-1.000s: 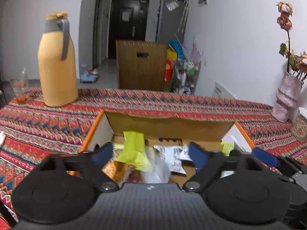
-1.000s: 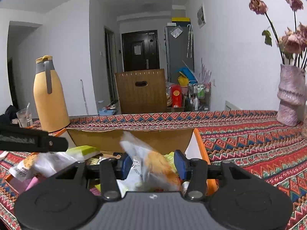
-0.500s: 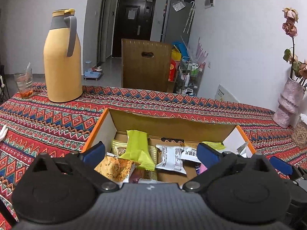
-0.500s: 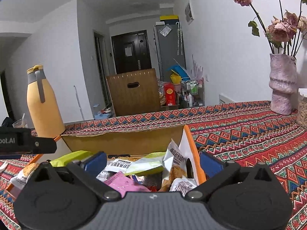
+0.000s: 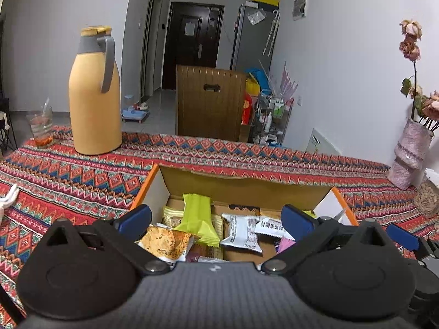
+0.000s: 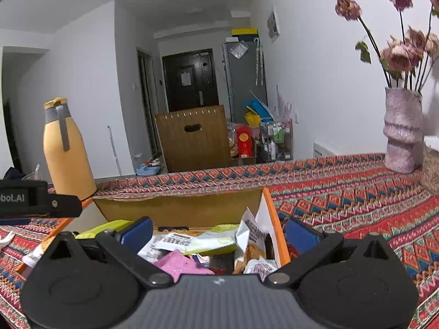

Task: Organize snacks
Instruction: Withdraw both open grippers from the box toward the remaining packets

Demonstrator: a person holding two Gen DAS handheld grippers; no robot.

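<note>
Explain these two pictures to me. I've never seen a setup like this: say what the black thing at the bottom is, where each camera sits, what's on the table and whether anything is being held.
No robot here: a person holds a handheld claw in each hand, and each claw carries a wide-angle camera looking forward along its two blue-tipped fingers. The black shape at the bottom is the claw's own body.

One picture comes from the left claw, the other from the right claw. Both stand wide open and hold nothing.

Both hang over an open cardboard box on a table with a patterned cloth. In the box lie loose snack packets, among them a green packet and a pink packet.

Also on the table are a yellow jug, a drinking glass and a pink vase of dried flowers.
</note>
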